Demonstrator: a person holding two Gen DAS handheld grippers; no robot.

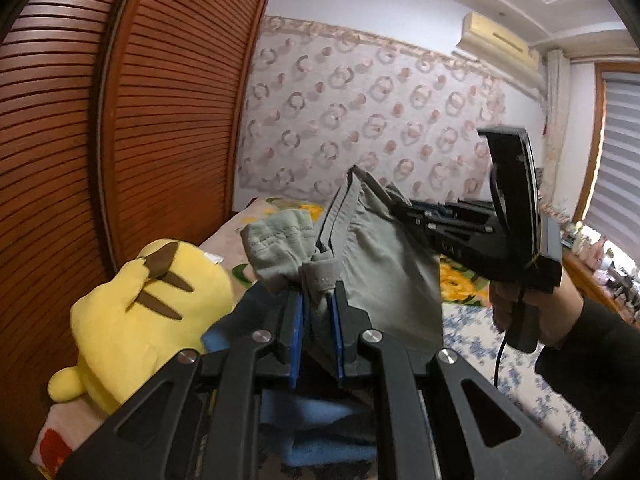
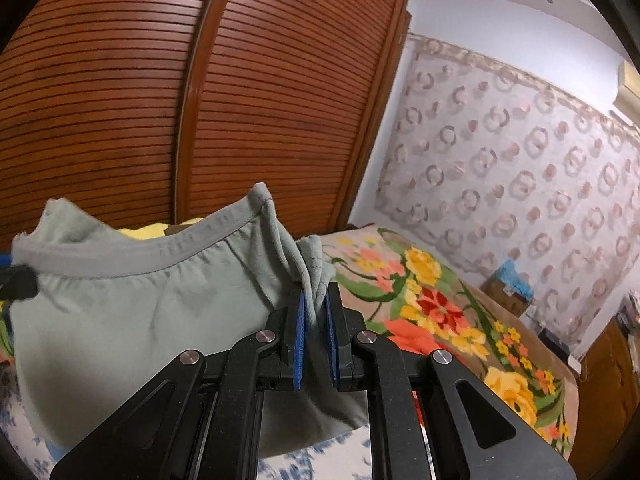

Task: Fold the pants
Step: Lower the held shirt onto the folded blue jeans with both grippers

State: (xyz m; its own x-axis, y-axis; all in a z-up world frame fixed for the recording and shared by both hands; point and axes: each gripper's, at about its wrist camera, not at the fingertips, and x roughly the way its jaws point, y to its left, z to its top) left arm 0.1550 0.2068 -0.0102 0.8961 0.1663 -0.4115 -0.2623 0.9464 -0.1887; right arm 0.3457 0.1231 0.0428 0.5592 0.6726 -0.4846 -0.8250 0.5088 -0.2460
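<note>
Pants [image 2: 132, 312] stretch between both tools, plush toy [image 1: 140, 320] left.

The lower part of the grey-green pants [image 2: 120, 320] is hidden behind the right gripper [image 2: 316, 308]. The plush toy [image 1: 136, 320] is partly covered by the left gripper [image 1: 318, 308]. The person's sleeve [image 1: 592, 360] is cut off at the right edge.

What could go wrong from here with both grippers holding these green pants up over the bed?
1. The left gripper and right gripper each pinch only a small bunch of the pants near the waistband; the fabric could slip free.
2. The waistband sags between them, so the fold may land crooked.
3. The yellow plush toy and blue cloth lie close below; the pants could drape over them.
</note>
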